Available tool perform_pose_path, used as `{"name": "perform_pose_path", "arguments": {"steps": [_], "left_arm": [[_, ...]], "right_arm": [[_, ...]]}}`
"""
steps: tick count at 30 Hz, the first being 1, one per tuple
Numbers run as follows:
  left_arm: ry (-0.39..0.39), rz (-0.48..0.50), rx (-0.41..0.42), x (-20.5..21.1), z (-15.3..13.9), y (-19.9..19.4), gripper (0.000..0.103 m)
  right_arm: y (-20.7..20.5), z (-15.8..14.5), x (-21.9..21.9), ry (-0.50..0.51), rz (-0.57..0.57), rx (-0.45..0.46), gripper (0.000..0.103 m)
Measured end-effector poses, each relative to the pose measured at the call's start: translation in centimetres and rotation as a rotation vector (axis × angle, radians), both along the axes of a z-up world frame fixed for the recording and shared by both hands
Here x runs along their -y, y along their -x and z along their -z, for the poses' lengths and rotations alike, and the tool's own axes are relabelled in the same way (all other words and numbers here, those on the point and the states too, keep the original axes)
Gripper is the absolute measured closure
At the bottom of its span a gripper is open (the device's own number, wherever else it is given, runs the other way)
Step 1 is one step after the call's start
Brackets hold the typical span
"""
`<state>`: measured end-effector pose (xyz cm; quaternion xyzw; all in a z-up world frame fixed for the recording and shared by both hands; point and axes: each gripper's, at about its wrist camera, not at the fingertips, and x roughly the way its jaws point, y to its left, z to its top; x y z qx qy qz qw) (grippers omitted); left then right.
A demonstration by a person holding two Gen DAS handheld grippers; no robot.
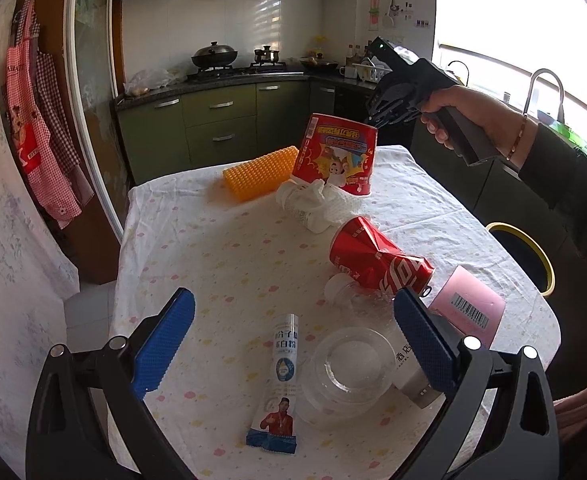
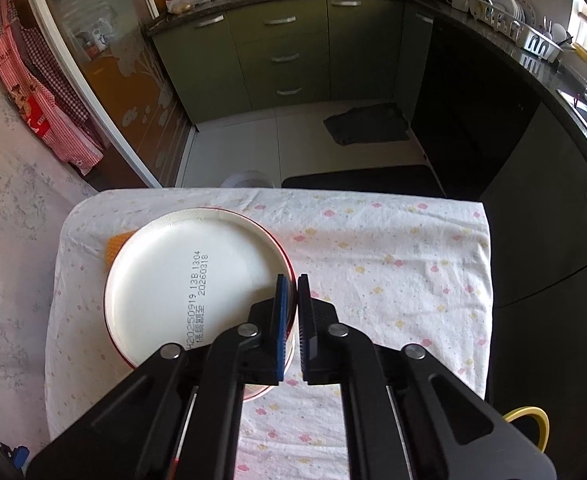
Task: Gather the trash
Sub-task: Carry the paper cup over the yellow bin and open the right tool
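My right gripper (image 2: 292, 288) is shut on the rim of a red paper noodle cup (image 2: 197, 280), upside down with its white base up; in the left wrist view the cup (image 1: 335, 154) hangs tilted just above the table's far end under the right gripper (image 1: 377, 120). My left gripper (image 1: 293, 320) is open and empty over the near table. Between its fingers lie a protein powder sachet (image 1: 281, 376) and a clear plastic bowl (image 1: 349, 368). A crushed red cola can (image 1: 377, 260), a pink box (image 1: 469, 308) and crumpled white wrappers (image 1: 313, 204) lie beyond.
An orange spiky roller (image 1: 259, 172) lies at the far end of the cloth-covered table (image 1: 197, 248). A yellow-rimmed bin (image 1: 529, 256) stands at the table's right side, also in the right wrist view (image 2: 527, 420). Green kitchen cabinets (image 1: 221, 124) stand behind.
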<state>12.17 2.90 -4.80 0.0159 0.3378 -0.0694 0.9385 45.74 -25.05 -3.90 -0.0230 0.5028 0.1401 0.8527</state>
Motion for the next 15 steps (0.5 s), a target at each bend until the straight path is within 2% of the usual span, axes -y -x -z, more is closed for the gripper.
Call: {"name": "perform_pose_path", "arguments": {"steps": [15], "left_arm": [[-0.016,0.006,0.017,0.5,-0.5,0.6,0.005]], "right_arm": [[2.7,-4.4,0.7,-0.054,-0.028,0.095,0.098]]}}
